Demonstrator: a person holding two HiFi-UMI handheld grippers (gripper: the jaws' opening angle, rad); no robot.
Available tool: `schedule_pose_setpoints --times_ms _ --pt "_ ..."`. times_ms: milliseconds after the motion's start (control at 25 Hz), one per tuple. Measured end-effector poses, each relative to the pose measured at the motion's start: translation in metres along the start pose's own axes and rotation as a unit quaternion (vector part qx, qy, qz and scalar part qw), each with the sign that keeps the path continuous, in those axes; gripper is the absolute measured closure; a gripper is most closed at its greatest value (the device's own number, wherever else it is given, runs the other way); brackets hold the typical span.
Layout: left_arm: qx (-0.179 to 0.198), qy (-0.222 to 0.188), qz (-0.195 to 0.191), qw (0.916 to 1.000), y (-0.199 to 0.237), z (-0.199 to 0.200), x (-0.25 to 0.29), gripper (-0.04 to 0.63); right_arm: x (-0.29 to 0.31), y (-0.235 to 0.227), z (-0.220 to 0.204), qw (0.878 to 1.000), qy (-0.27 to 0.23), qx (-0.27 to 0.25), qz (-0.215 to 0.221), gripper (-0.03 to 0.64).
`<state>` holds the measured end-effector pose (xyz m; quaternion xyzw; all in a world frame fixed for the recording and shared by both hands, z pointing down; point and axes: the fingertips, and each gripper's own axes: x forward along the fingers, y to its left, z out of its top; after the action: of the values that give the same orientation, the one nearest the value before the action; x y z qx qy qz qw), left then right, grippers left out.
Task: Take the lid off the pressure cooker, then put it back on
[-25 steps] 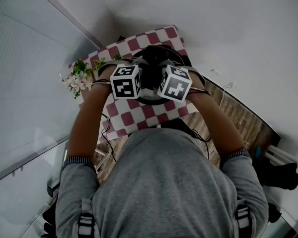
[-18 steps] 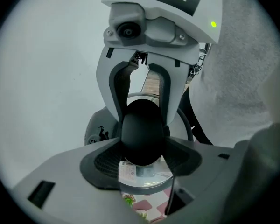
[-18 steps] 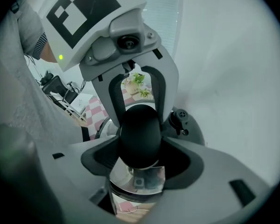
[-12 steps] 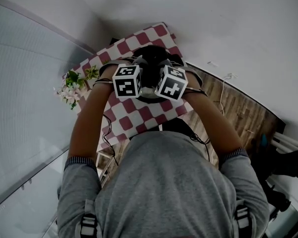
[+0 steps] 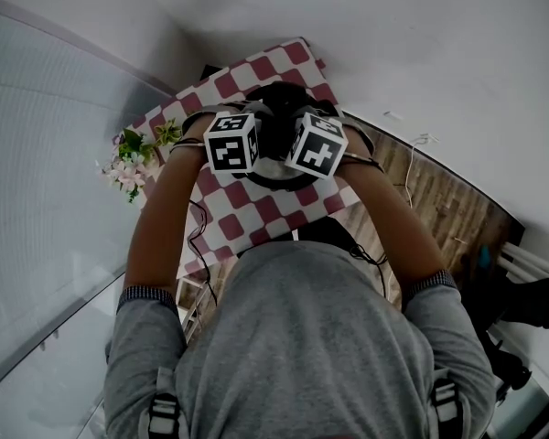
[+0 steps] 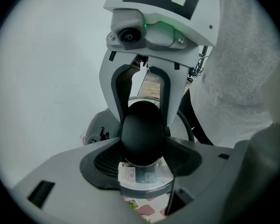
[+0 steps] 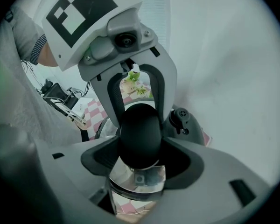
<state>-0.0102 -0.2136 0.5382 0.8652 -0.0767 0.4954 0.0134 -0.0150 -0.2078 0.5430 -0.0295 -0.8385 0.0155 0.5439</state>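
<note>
In the left gripper view we see the left gripper (image 6: 143, 158) with its jaws released and spread. The lid's black knob (image 6: 141, 132) stands between the ribbed pads (image 6: 105, 158) and nearly fills the gap. Across the knob the right gripper (image 6: 142, 105) faces us. Its white fingers (image 6: 119, 101) come down on either side of the same knob, and a green light (image 6: 159, 27) glows on its body. Under the knob lies the shiny steel lid (image 6: 149, 183). A white label (image 6: 127, 172) with a red mark is stuck on it just below the knob; we cannot read its print. A black valve (image 6: 101, 133) sits left of the knob.

In the right gripper view the right gripper's jaws are likewise apart, with the knob between them. A small square sticker (image 7: 139, 176) shows on the lid below the knob, too small for us to read. The valve is right of the knob here. Beyond the knob we make out flowers (image 7: 133, 80) and a pink-and-white checked cloth (image 7: 95, 113).

In the head view both grippers meet over the pressure cooker (image 5: 279, 179), lid on. It stands on a counter (image 5: 247, 213) covered by the checked cloth. The marker cubes (image 5: 231, 142) carry only black and white squares, no letters. The flowers lie left of the cooker at the counter's edge, and a wooden floor (image 5: 439, 199) shows to the cooker's right.
</note>
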Motion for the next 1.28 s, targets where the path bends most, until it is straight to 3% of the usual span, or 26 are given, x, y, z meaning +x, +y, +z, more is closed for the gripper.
schedule_pose_setpoints --times_ms 360,560,760,1000,1280 --pt "-0.014 -0.001 -0.021 0.9997 -0.0007 0.0006 0.0040 0.291 0.0047 0.0021 -0.0017 0.998 0.052 -0.030 0.017 0.322" --pt "-0.026 0.005 -0.035 0.9990 -0.0016 -0.0001 0.0043 0.295 0.0051 0.0038 -0.0008 0.997 0.039 -0.058 0.036 0.321" --pt "-0.058 0.016 -0.040 0.9974 -0.0025 0.0005 0.0050 0.295 0.0050 0.0035 -0.0024 0.993 0.040 -0.102 0.050 0.319" --pt "-0.077 0.009 -0.025 0.9967 0.0023 -0.0034 0.0059 0.293 0.0062 0.0017 -0.0001 0.995 0.050 -0.075 0.044 0.324" --pt "-0.138 0.003 -0.010 0.9904 0.0025 -0.0031 0.0042 0.293 0.0065 0.0021 0.0000 0.985 0.051 -0.145 0.074 0.319"
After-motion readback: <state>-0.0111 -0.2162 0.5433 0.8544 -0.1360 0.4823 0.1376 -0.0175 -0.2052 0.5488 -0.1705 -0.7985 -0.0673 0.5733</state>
